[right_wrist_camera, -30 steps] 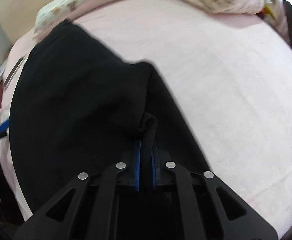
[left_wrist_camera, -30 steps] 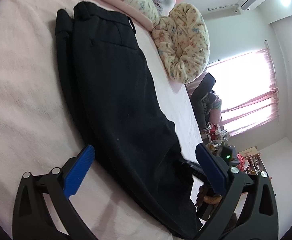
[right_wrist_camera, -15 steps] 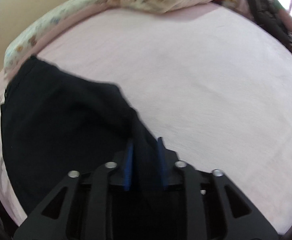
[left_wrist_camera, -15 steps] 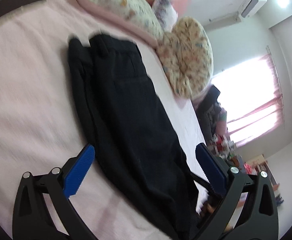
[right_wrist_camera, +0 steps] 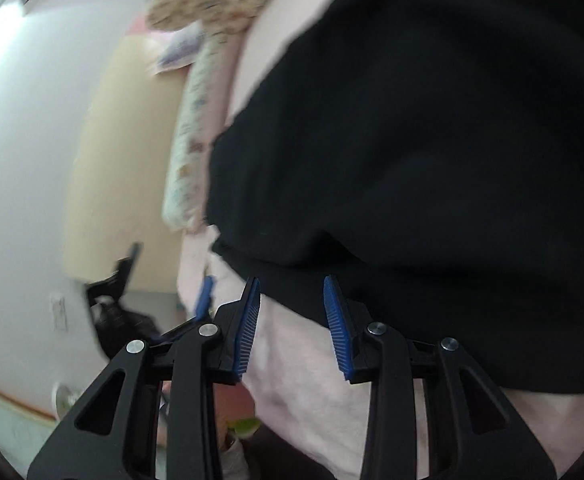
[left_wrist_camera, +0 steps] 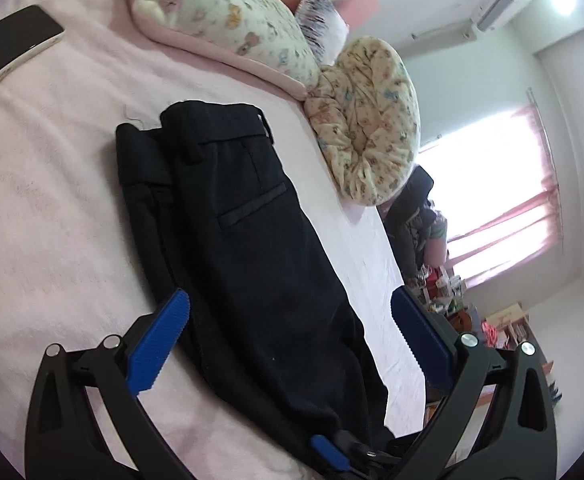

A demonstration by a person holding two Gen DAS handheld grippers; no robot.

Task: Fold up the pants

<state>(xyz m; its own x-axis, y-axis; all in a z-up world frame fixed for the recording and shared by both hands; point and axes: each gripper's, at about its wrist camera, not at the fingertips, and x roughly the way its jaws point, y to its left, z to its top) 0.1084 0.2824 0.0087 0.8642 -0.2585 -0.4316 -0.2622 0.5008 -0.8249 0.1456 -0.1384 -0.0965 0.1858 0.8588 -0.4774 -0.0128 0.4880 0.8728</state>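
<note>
Black pants (left_wrist_camera: 251,264) lie folded lengthwise on the pink bed (left_wrist_camera: 51,208).

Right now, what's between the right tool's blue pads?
Only bare pink bedsheet; the black pants hem lies just beyond the opening right tool, in the right wrist view.

Left gripper (left_wrist_camera: 289,336) jaws spread wide; right gripper (right_wrist_camera: 292,320) jaws opening, nothing between.
</note>
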